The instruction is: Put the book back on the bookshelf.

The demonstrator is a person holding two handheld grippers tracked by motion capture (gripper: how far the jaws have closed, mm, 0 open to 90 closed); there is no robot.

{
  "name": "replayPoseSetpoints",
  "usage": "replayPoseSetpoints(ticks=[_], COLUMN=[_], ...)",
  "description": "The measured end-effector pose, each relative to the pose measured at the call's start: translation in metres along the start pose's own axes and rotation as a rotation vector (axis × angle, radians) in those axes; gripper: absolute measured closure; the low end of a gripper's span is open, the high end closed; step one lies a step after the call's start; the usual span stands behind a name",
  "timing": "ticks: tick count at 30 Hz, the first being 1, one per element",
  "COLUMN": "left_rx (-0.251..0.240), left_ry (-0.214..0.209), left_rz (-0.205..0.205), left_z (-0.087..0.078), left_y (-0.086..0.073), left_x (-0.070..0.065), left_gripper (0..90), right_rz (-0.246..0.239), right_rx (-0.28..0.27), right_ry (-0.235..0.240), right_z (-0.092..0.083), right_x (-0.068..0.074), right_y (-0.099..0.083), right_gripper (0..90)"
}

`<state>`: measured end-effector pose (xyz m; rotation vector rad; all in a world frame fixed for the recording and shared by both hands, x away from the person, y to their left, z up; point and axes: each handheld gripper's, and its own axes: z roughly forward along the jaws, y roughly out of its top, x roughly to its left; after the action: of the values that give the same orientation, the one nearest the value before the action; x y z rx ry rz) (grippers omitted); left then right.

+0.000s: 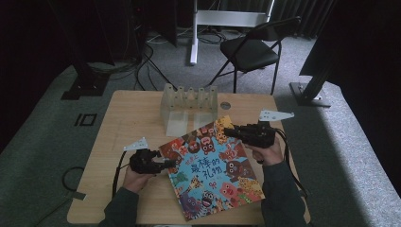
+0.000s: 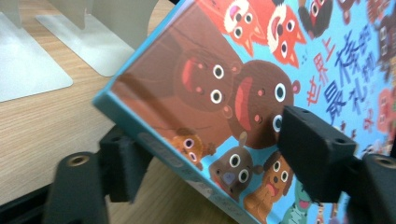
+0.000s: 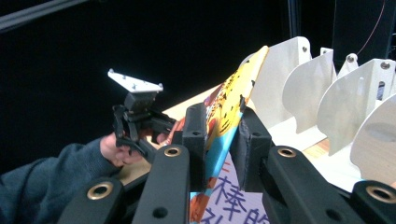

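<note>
A colourful picture book with cartoon animals on its cover lies slantwise across the wooden table. My right gripper is shut on the book's far right edge, its pads pressing both faces. My left gripper is at the book's left edge. In the left gripper view its jaws straddle the blue spine corner. One pad is under the edge and one is over the cover, and they stand wider than the book is thick. The right gripper view also shows the left gripper in a hand.
A pale metal book rack with several upright dividers stands at the table's far middle, just beyond the book. Its flat base plates lie near the book's corner. A black folding chair and cables are on the floor behind.
</note>
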<state>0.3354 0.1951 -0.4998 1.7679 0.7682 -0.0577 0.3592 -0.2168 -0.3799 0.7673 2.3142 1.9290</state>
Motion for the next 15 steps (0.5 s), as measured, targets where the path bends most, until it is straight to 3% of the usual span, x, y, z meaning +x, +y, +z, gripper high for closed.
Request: replayPoseSetpoints(ticks=[4,9,12,15], left_rx=[0.005,-0.016,-0.035,-0.043], left_ry=[-0.003,-0.019,-0.024,-0.016], left_rz=[0.005,0.014,0.024,0.044], left_z=[-0.003,-0.009,-0.013,-0.018], left_y=[0.004,0.009,0.014,0.019], left_x=[-0.001,-0.003,-0.004,-0.007], left_gripper=[36.9,43.6,48.3,51.2], right_rz=[-0.041,-0.06,-0.082,-0.092], right_rx=[0.049,0.047,0.067,0.071], right_ry=[-0.054,-0.062,-0.12,-0.14], right_z=[-0.002,-0.006,-0.008,-0.009], right_x=[0.002,0.002,0.005,0.004], right_y=[0.0,0.0,0.0,0.0], right_gripper=[72.3,71.4,66.6,65.3])
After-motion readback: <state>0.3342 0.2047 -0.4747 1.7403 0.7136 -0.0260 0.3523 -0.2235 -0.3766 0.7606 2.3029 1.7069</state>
